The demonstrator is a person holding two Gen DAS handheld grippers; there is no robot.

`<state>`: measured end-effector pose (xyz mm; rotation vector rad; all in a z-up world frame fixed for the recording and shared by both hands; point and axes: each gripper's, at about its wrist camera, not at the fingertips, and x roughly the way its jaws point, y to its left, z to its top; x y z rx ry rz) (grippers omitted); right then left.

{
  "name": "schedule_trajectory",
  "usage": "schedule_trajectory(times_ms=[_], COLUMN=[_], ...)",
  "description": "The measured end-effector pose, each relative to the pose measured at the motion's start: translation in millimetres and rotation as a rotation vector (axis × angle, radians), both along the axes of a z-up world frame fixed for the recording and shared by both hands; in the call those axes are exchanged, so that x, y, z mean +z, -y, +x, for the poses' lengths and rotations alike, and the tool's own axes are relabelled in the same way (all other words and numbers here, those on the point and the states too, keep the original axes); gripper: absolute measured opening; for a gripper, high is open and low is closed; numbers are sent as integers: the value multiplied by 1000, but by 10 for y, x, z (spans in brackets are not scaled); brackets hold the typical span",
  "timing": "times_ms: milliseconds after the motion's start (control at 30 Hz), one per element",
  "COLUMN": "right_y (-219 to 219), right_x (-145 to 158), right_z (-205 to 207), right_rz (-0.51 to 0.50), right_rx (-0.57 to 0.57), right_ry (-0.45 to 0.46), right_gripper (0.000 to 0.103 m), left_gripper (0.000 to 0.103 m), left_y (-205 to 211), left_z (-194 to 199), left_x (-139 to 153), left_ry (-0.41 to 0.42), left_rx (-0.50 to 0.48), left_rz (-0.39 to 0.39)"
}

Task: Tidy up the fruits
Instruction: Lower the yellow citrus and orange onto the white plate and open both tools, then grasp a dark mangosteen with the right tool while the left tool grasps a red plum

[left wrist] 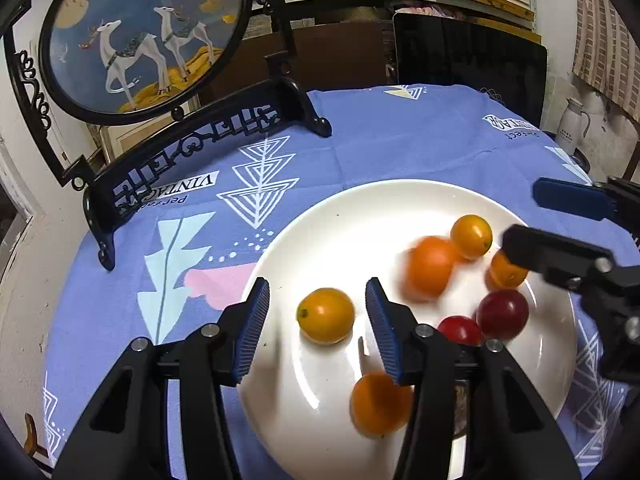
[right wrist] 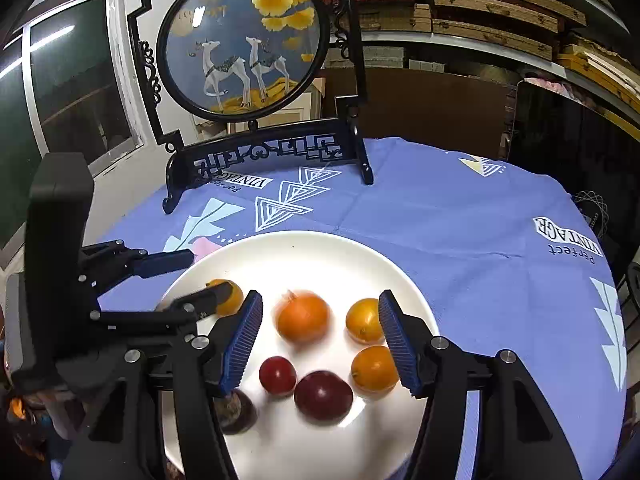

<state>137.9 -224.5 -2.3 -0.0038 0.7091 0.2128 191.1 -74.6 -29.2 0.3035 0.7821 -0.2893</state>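
A white plate (left wrist: 320, 220) on the blue tablecloth holds several small fruits. My left gripper (left wrist: 317, 288) is open over the plate's left part, with a yellow-orange fruit (left wrist: 326, 314) lying free between its fingers. A blurred orange fruit (left wrist: 380, 404) sits below its right finger. My right gripper (right wrist: 320, 298) is open too, and a blurred orange fruit (right wrist: 303, 318) lies between its pads without touching them. Nearby are a yellow fruit (right wrist: 364, 320), an orange one (right wrist: 374, 368), a red one (right wrist: 277, 376) and a dark red one (right wrist: 323, 395).
A round deer picture in a black carved stand (right wrist: 244, 40) occupies the table's far left. A dark screen (left wrist: 472, 60) leans behind the far edge, and a white jug (left wrist: 574, 124) stands off to the right. Blue tablecloth (right wrist: 460, 208) extends right of the plate.
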Motion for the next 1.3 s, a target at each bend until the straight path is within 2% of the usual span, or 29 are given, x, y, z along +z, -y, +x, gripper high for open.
schedule_trajectory(times_ms=[100,233,367,500,667,933,1000,1100,1167,1233,1300], right_y=[44,53,-13,-207,-538,-983,-1083,-1189,-1190,-1152,-1085], right_x=[14,-11,-69,-183,-436,-754,-805,-836,-803,-788,-768], right_z=[-110,-379,-773,-1270,-1807,-1990,-1969,-1939,-1918,-1940,-1957], right_rz=[9,-2,-14,-49,-69,-109,-128,-166,-162,-161,-159], right_rx=[2,6,39,123,242,336,345,362,365,369,360], right_ry=[-5,-21,-48,-73,-161,-248,-254,-232,-233,-226,-227], right_gripper=[62,71,72,72,77,77,75,43,41,41,41], left_gripper=[49,59,65,69,72,76,77,77,77,77,77], left_y=[-70,-225,-376,-587,-854,-1245,-1298,-1311,-1273,-1208,-1160], left_z=[-70,-255,-518,-853,-1178,-1508,-1537,-1605,-1672,-1768,-1841], left_x=[44,104,160,208,217,169,146,58,4,-67,-130], left_ry=[7,19,32,59,59,53,42,10,-10,-28,-19], left_rx=[4,14,5,-1,1,25,24,-6,-52,-139,-192], left_rz=[-9,-22,-24,-22,-21,-1,0,6,6,13,38])
